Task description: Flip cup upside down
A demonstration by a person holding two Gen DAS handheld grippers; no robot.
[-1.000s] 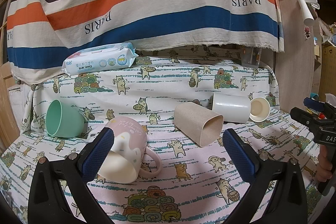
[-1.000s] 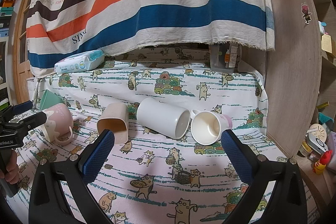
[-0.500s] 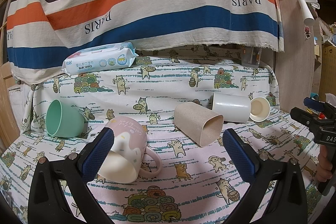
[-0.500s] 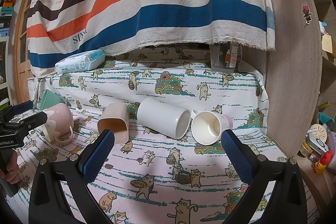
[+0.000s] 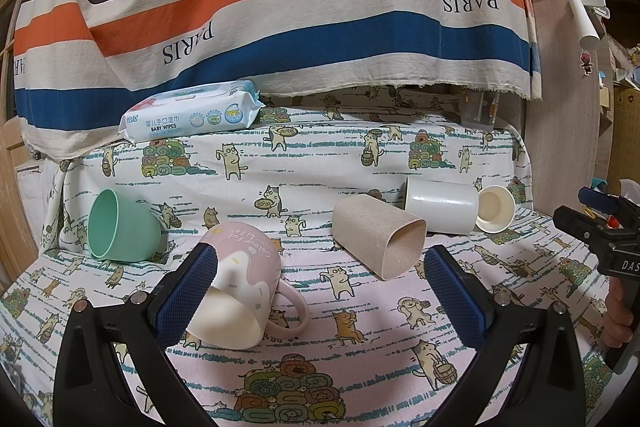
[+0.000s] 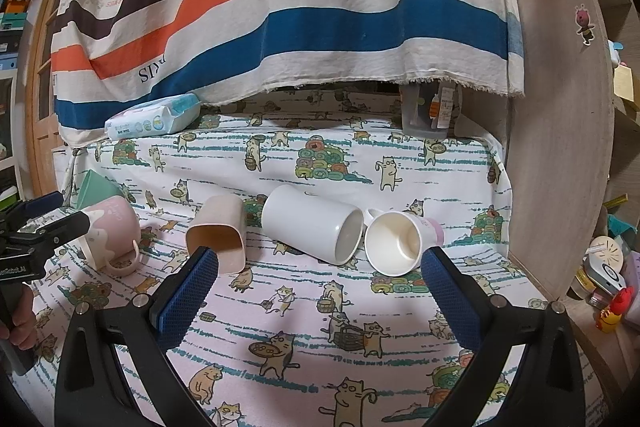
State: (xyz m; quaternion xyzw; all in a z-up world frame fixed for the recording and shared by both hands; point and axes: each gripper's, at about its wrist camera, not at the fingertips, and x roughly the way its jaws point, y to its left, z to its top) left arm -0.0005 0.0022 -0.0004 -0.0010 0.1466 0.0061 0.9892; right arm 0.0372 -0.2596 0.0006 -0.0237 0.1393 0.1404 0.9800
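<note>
Cups, 5 of them, lie on their sides on a cat-print cloth [image 5: 320, 155]. Nearest the left gripper [image 5: 320, 291] is a pink mug [image 5: 244, 267] with white drip-shaped glaze near the rim, the words "Colourful Life" on its side, a cream interior and a pink loop handle resting on the cloth; its mouth points toward the camera and nothing shows inside. This gripper's blue-padded jaws are spread wide, holding nothing; the left pad overlaps the mug's rim in the picture, but contact cannot be told. To the mug's left a mint green cup [image 5: 120, 227] lies with its mouth facing left. A beige squarish tumbler [image 5: 380, 235] lies to the right, hollow and bare inside. Beyond it lie a white cylinder mug [image 6: 312, 223] and a small white cup with a pink band [image 6: 400, 239], rims nearly touching, both showing bare interiors. The right gripper [image 6: 320, 291] hangs wide open above the cloth, holding nothing. A pack of baby wipes [image 5: 192, 117] sits at the back under a striped hanging cloth [image 5: 280, 7].
</note>
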